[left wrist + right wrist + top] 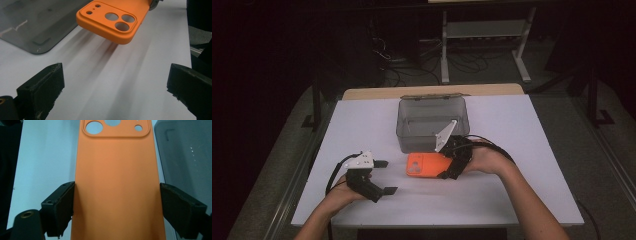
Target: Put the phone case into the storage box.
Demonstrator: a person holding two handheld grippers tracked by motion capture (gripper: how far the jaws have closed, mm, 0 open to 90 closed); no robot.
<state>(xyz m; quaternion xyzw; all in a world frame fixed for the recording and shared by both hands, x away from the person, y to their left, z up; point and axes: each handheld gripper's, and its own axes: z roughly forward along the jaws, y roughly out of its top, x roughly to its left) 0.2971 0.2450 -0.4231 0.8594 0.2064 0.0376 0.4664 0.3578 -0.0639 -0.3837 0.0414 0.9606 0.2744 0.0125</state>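
Orange case: the flat orange rubbery phone case (427, 165) with round camera holes sat in the middle of the white counter (522, 190). In the left claw view it looked lifted a little off the counter, with a soft shadow under it.

Long side: the case ran left to right across the counter. Its camera-hole end pointed to the person's left, and the plain end went into the right claw.

Right claw: the right claw (451, 157) was at the plain end of the case. In the right claw view its two black jaws stood one on each long edge of the case. The left jaw touched the edge. The right jaw was at the other edge, and it looked like a hold across the short way.

Left claw: the left claw (382, 176) was wide open and held nothing. It rested low on the counter, near the camera-hole end but apart from it.

Which way: from the left claw, the case lay ahead and a bit to the right. The camera-hole end was the nearest part.

Grey box: the clear grey plastic box (432, 122) with its lid open stood just behind the case, very near it.

Nearer hand: the right hand (484, 160) already had the case. The left claw would have to go forward to reach the free end, I think.
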